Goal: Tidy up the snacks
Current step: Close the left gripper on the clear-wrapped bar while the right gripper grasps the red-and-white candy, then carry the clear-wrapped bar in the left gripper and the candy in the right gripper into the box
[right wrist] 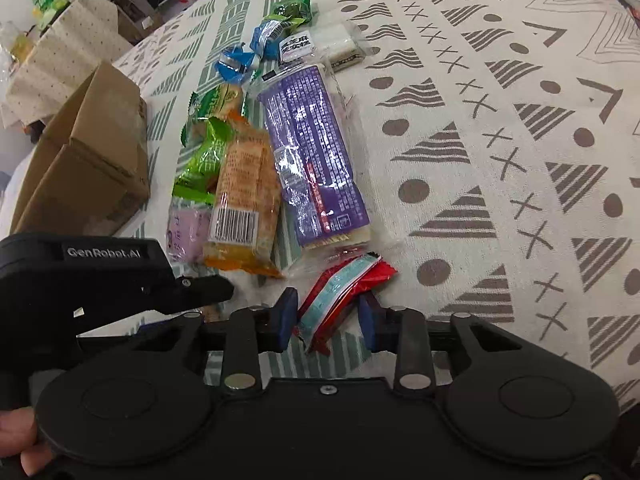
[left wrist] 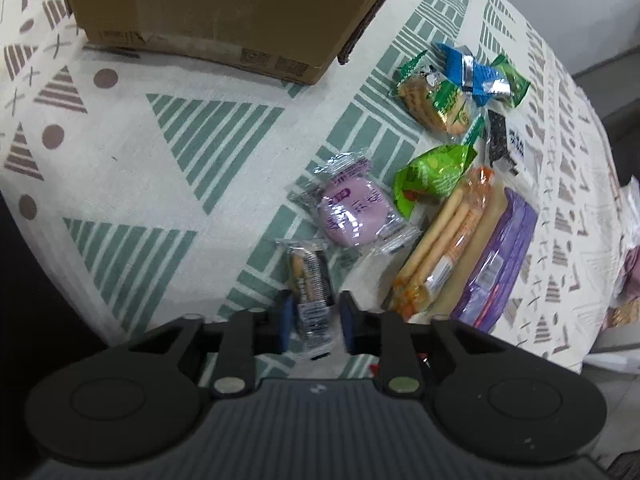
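Snacks lie in a loose pile on the patterned tablecloth (left wrist: 160,168). My left gripper (left wrist: 314,318) is open, its blue pads on either side of a small clear packet with a dark biscuit (left wrist: 310,280). A pink round cake packet (left wrist: 354,210), a green packet (left wrist: 434,174), an orange breadstick pack (left wrist: 444,236) and a purple pack (left wrist: 498,264) lie beyond it. My right gripper (right wrist: 328,320) is open around a red sachet (right wrist: 340,292), with a gap at each pad. The purple pack (right wrist: 316,160) and orange pack (right wrist: 244,196) lie ahead of it.
A cardboard box (left wrist: 224,12) stands at the far side of the cloth; it shows open-topped in the right wrist view (right wrist: 88,160). Blue and green wrapped snacks (left wrist: 464,80) lie further along. The left gripper's body (right wrist: 80,280) sits at the right view's left edge.
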Motion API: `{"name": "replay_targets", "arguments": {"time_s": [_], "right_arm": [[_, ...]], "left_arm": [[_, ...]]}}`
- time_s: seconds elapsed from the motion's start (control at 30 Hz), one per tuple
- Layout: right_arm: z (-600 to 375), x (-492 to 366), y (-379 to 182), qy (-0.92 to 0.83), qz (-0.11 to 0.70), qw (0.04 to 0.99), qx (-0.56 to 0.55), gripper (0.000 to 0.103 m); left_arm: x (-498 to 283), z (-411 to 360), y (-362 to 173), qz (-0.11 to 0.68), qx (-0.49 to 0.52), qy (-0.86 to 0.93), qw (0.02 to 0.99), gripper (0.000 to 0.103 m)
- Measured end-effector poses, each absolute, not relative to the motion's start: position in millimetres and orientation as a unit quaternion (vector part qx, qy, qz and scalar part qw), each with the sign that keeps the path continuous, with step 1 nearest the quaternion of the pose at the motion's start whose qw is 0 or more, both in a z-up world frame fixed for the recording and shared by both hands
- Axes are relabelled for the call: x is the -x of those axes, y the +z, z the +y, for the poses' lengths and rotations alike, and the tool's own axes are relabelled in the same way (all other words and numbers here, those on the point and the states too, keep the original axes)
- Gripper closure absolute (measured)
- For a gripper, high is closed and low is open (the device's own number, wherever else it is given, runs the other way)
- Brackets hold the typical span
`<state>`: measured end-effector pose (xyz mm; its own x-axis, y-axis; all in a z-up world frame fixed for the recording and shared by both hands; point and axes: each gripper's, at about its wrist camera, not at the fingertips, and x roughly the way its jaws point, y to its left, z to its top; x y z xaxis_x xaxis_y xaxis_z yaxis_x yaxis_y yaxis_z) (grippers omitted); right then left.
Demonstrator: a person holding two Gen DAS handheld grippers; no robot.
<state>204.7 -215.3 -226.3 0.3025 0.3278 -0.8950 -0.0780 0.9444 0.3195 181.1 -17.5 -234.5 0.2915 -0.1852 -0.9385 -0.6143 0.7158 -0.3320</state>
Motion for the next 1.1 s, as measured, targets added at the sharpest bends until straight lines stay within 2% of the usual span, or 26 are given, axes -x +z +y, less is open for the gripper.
{"name": "replay_targets", "arguments": {"time_s": [0.1, 0.4, 1.1], "right_arm": [[-216.7, -202.3, -223.4, 0.123, 0.581, 0.797, -0.110, 0.079], [-227.9, -190.3, -202.9, 0.110, 0.560, 0.811, -0.128, 0.082], [-213.5, -178.6, -148.8, 0.144, 0.496, 0.845, -0.142, 0.083]], "left_arm": [[-181.3, -15.3, -232.3, 0.577, 0.341, 0.143, 0.728, 0.086], [-171.5, -15.5, -205.9, 0.563, 0.294, 0.108, 0.765, 0.086], [-150.2, 11.7, -134.9, 0.489, 0.269, 0.076, 0.826, 0.086]]}}
